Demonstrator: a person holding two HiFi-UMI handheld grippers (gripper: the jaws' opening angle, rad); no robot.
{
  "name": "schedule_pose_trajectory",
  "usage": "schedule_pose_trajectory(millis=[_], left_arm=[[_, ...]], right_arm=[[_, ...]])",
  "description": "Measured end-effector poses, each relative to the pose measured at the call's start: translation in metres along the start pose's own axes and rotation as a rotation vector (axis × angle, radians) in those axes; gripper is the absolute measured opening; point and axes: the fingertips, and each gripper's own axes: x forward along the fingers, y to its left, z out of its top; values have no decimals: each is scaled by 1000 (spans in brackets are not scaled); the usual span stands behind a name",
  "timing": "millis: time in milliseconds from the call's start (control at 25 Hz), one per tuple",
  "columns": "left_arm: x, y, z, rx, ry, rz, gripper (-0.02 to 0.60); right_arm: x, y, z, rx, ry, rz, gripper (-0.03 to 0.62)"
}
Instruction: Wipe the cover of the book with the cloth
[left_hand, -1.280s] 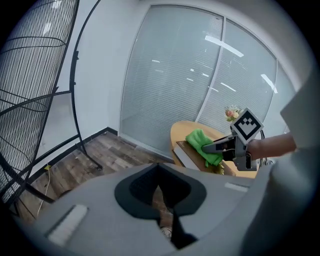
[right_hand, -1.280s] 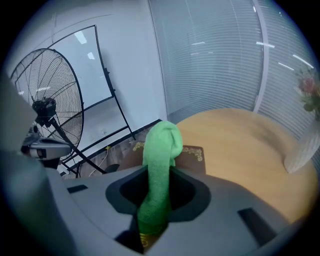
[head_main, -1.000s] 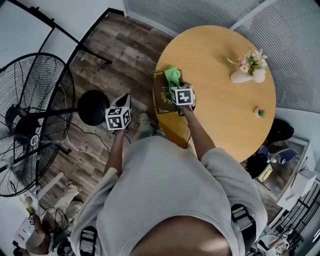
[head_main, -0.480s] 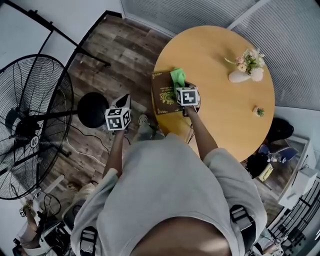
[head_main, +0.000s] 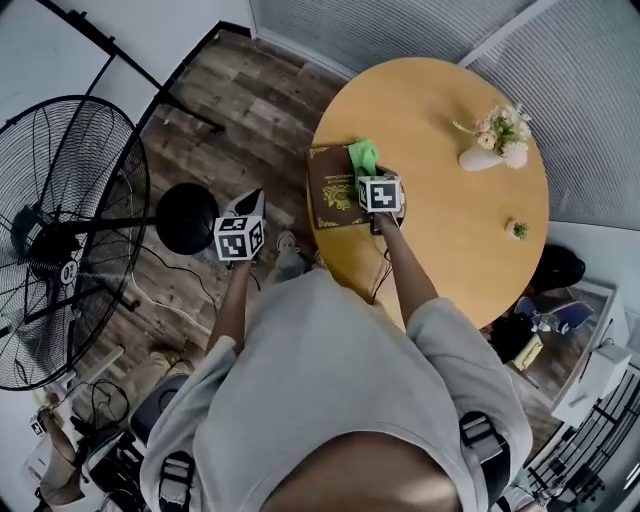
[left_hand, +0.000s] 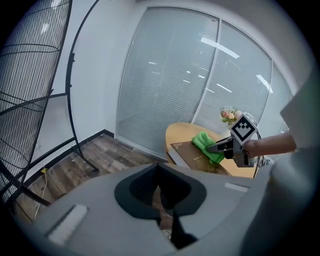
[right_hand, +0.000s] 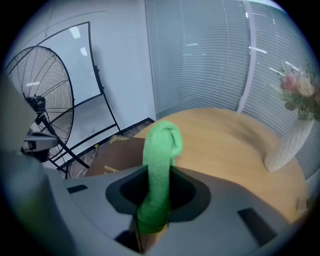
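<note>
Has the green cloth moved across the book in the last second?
Yes. The cloth, held by the right tool, slid right across the book, toward the vase.

Your right gripper (head_main: 372, 178) and the cloth (head_main: 362, 155) cover the right side of the book (head_main: 333, 195). Its gold print is too small to read. The picture edge cuts off the fan (head_main: 50, 262)

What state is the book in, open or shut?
Shut: the book lies flat on the table, its brown cover facing up, no pages showing.
</note>
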Motion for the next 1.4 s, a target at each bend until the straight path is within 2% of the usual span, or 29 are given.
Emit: schedule_pose_trajectory(millis=[240,640,1400], left_arm=[[-5,0,-1,0,-11,-2,9],[-10,-6,-7,1,-20,-6,9],[-27,-1,-14,-13,-34,21,9]], right_arm=[[-13,5,5,-5,-26,-8,107],[-36,42,20,-29,-95,47,107],[-30,124,0,-101,-39,170,107]])
